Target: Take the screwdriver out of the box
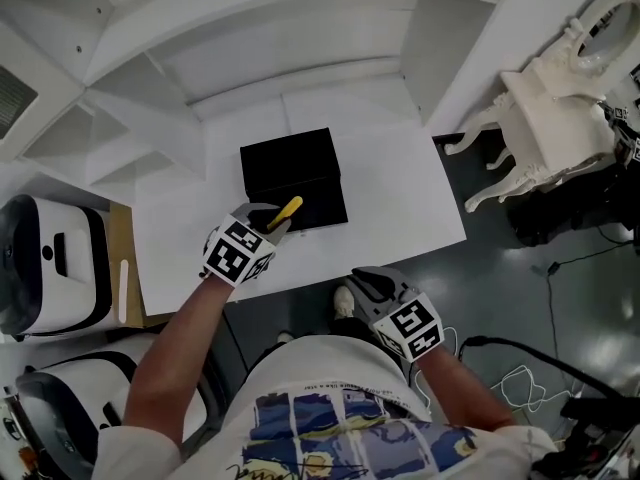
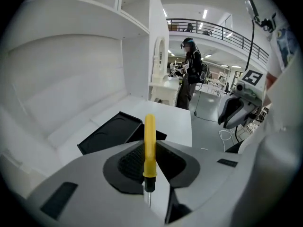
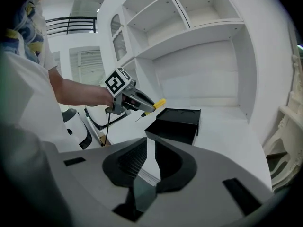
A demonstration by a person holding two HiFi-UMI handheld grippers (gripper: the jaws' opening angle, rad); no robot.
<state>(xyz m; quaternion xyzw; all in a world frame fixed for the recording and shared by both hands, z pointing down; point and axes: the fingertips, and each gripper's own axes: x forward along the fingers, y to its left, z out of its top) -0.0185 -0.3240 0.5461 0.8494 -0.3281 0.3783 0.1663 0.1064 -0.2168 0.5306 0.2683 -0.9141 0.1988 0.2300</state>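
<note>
Screwdriver (image 2: 149, 145) clamped in left hand-held gripper (image 1: 271, 221), mid-frame near box (image 1: 293, 173) — risks swivelling or slipping on its round handle; right hand-held gripper (image 3: 150, 161) apart, empty.

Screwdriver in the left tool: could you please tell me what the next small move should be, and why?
Probably carry it sideways and down to the bare table: the left tool grips the screwdriver by its yellow handle, held clear above the open black box.

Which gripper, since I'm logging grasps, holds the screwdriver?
The left gripper: its jaws clamp the yellow screwdriver; the right gripper is empty.
</note>
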